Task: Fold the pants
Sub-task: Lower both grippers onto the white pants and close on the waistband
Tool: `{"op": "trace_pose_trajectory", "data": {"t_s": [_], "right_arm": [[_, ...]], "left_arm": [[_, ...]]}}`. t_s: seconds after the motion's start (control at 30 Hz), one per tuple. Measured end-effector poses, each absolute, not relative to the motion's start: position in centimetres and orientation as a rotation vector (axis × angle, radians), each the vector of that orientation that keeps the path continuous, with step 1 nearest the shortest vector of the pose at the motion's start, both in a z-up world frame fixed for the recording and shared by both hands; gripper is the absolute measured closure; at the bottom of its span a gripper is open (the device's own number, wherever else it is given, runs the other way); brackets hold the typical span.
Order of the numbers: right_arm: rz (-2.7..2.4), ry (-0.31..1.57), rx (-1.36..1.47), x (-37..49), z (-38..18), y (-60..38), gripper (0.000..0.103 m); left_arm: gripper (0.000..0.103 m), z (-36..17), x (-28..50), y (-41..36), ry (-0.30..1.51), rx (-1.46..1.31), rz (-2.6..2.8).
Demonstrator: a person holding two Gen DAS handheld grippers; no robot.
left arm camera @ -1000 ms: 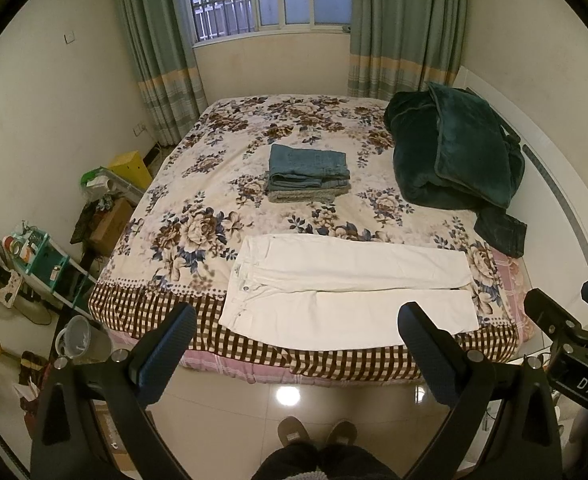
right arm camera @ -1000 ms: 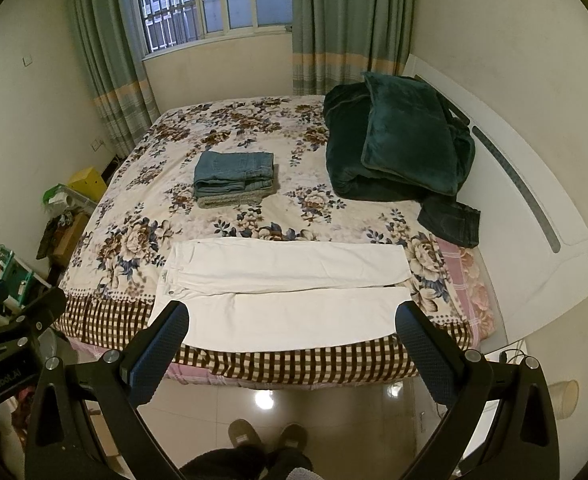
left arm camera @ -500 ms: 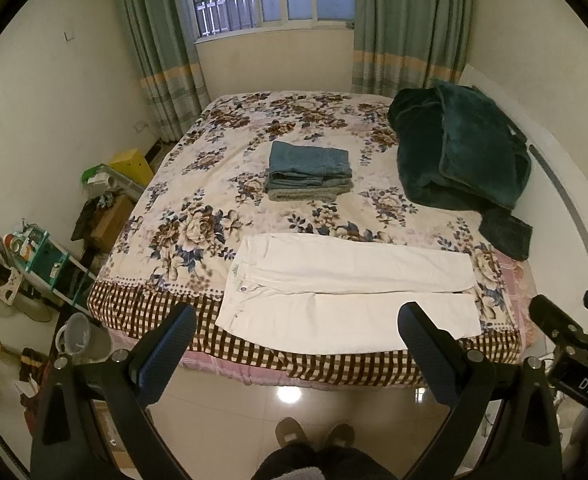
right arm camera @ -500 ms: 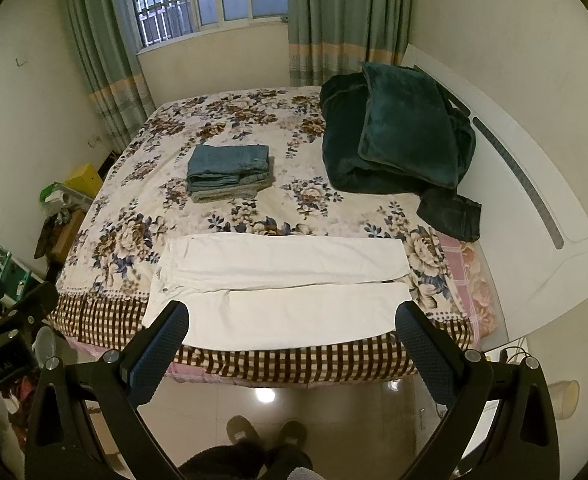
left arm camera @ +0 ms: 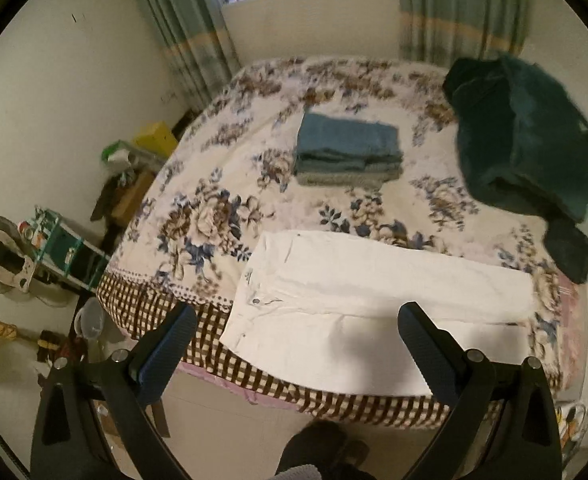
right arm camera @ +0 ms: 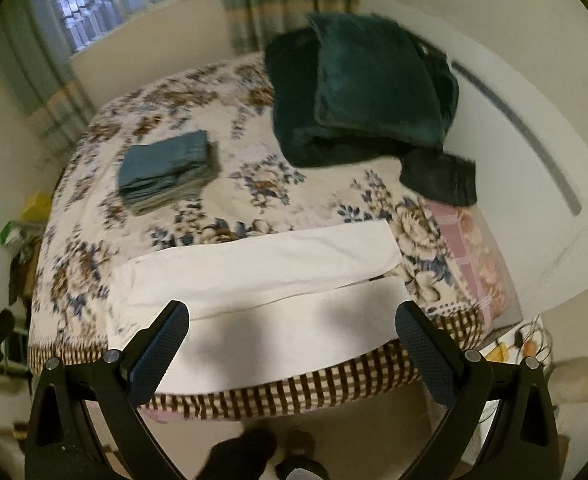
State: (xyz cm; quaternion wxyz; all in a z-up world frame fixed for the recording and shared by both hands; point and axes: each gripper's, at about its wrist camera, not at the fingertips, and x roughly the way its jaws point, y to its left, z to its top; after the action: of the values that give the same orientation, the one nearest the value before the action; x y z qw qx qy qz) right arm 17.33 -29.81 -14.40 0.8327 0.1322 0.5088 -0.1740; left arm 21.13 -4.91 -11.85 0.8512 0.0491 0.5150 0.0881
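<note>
White pants [left arm camera: 358, 292] lie flat along the near edge of the floral bed, waistband to the left, both legs side by side running right. They also show in the right wrist view [right arm camera: 261, 280]. My left gripper [left arm camera: 294, 336] is open and empty, above the near leg close to the waist end. My right gripper [right arm camera: 291, 332] is open and empty, above the near leg toward the cuff end. Neither touches the fabric.
A stack of folded blue jeans [left arm camera: 348, 152] sits mid-bed. A dark green blanket [left arm camera: 522, 132] is piled at the right by the white headboard [right arm camera: 534, 128]. Clutter and a shelf [left arm camera: 65, 244] stand on the floor at the left. The bed's checkered edge [left arm camera: 334, 392] is just below the grippers.
Both grippers have moved forward and down toward the bed, so the white pants are much closer under the open jaws. The views have tilted and blurred with motion.
</note>
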Motion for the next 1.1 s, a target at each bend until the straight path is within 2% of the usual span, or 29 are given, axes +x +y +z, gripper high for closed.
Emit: {"op": "trace_pose_trajectory", "data": {"t_s": [0.27,0.37,0.57,0.67,0.8,0.83,0.87,0.9,1.03,1.07,1.1], "right_arm": [[-0.552,1.234,0.488,32.1,-29.1,-39.1,0.000],[-0.615,1.321,0.565,38.1,-37.3,-42.8,0.000],[-0.722,1.436,0.727,44.8,-50.7,-47.6,0.000],[-0.781,1.472,0.778,45.7,-55.2,-49.2,0.000],[-0.864,1.513,0.892,46.9,-61.7,-51.5,0.000],[-0.878,1.514,0.913,47.1,-62.8,-51.9,0.000],[-0.891,1.516,0.930,47.3,-63.8,-52.2,0.000],[-0.902,1.513,0.958,47.5,-65.0,-52.6,0.000],[-0.913,1.505,0.987,48.3,-67.3,-53.0,0.000],[-0.915,1.510,0.980,48.5,-67.6,-53.0,0.000],[-0.915,1.513,0.971,48.7,-67.9,-52.9,0.000]], "left_arm": [[0.000,-25.7,36.3,-4.2,1.351,0.041,0.260],[0.000,-32.1,41.6,-3.0,1.451,-0.007,0.312],[0.000,-44.9,50.1,1.1,1.620,-0.136,0.453],[0.000,-50.5,53.0,2.7,1.694,-0.213,0.517],[0.002,-55.5,54.9,4.4,1.759,-0.274,0.598],[0.003,-56.5,55.2,4.9,1.769,-0.300,0.615],[0.011,-57.3,55.5,5.4,1.776,-0.320,0.634],[0.014,-57.7,55.7,5.8,1.774,-0.335,0.644],[0.019,-58.1,56.1,6.5,1.743,-0.375,0.658],[0.025,-58.1,56.1,6.5,1.733,-0.376,0.656],[0.039,-57.8,56.2,6.5,1.716,-0.374,0.656]]}}
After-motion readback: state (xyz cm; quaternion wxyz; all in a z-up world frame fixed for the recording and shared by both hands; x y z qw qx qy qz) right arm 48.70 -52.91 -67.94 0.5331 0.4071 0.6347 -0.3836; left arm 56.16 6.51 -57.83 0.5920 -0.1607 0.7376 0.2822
